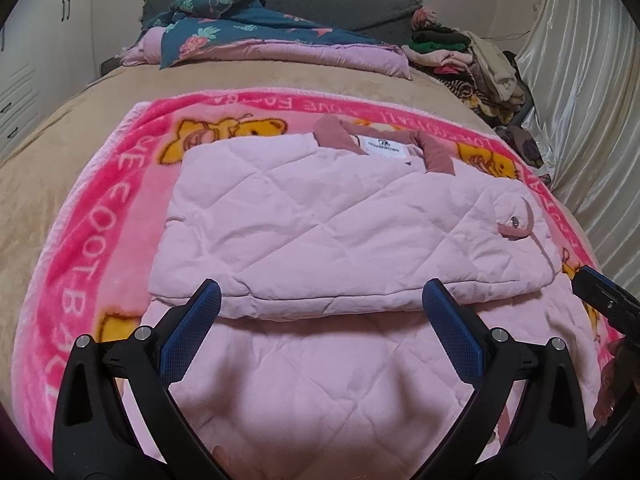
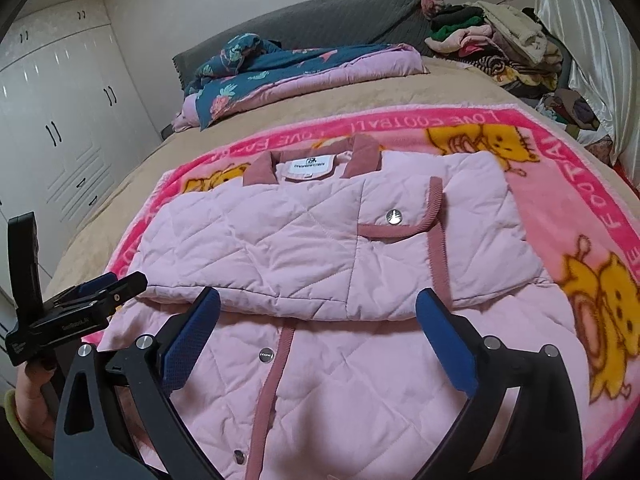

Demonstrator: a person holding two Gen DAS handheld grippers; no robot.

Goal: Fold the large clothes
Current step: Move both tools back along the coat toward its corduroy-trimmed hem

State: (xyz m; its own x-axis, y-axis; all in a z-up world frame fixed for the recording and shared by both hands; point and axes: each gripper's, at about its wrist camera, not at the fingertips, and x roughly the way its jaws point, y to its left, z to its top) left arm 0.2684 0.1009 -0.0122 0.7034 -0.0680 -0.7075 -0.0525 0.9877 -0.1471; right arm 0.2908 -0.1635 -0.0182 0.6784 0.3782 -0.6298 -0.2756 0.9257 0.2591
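Note:
A light pink quilted jacket with a dusty-rose collar lies flat on a pink cartoon blanket, its sleeves folded across the chest. It also shows in the right wrist view, with a snap pocket flap and rose placket. My left gripper is open and empty, hovering over the jacket's lower half below the fold edge. My right gripper is open and empty, over the same area. The left gripper shows at the left edge of the right wrist view.
The blanket lies on a tan bed. A teal floral quilt and a grey headboard sit at the far end. A heap of clothes is at the far right by a white curtain. White wardrobes stand left.

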